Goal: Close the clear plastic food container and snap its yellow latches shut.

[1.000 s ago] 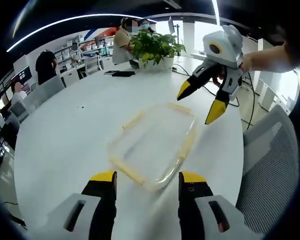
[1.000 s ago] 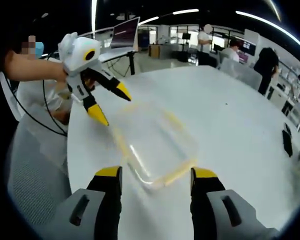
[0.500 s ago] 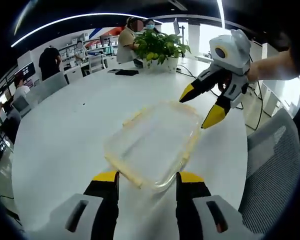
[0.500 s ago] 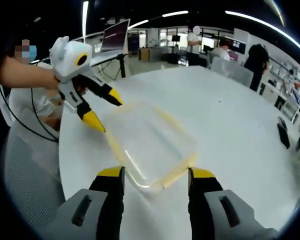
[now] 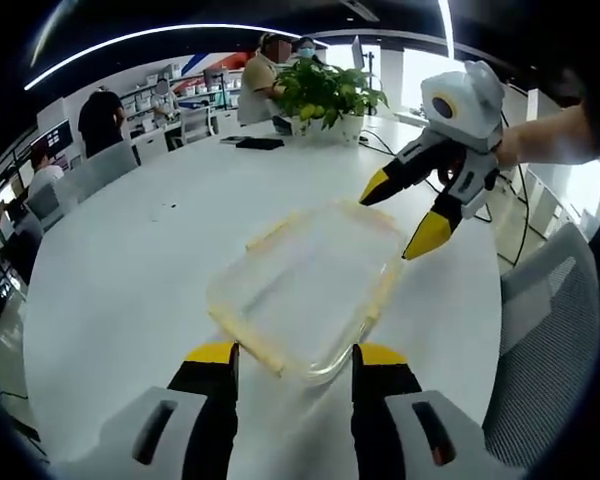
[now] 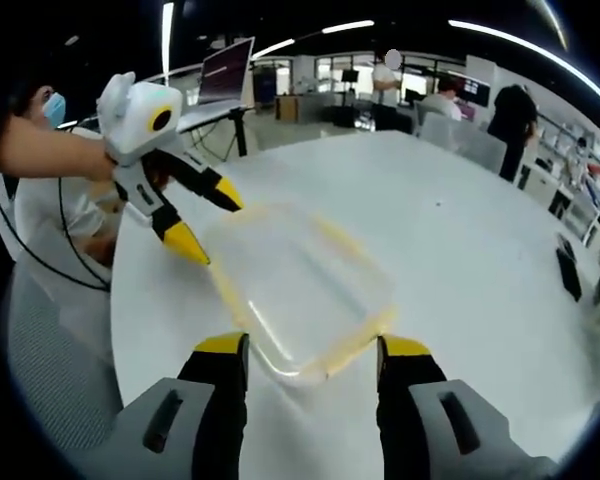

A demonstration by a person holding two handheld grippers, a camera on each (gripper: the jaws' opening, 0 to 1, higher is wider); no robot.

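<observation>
Container (image 5: 305,290): clear, rectangular; yellow-edged.

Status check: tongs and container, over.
Both tongs open: left tongs, right tongs, one at each end. Container flat on table, lid on. Nothing in the way.

A white table (image 5: 130,260) carries the clear container (image 5: 305,290), a potted plant (image 5: 328,98).

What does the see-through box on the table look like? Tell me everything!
The clear plastic container is a flat, rounded rectangle with yellow latches along its edges. Its lid looks to be on top; whether the latches are snapped I cannot tell. It lies flat on the white table. The left hand-held gripper and right hand-held gripper are open at opposite ends; whether they touch it is unclear.
</observation>
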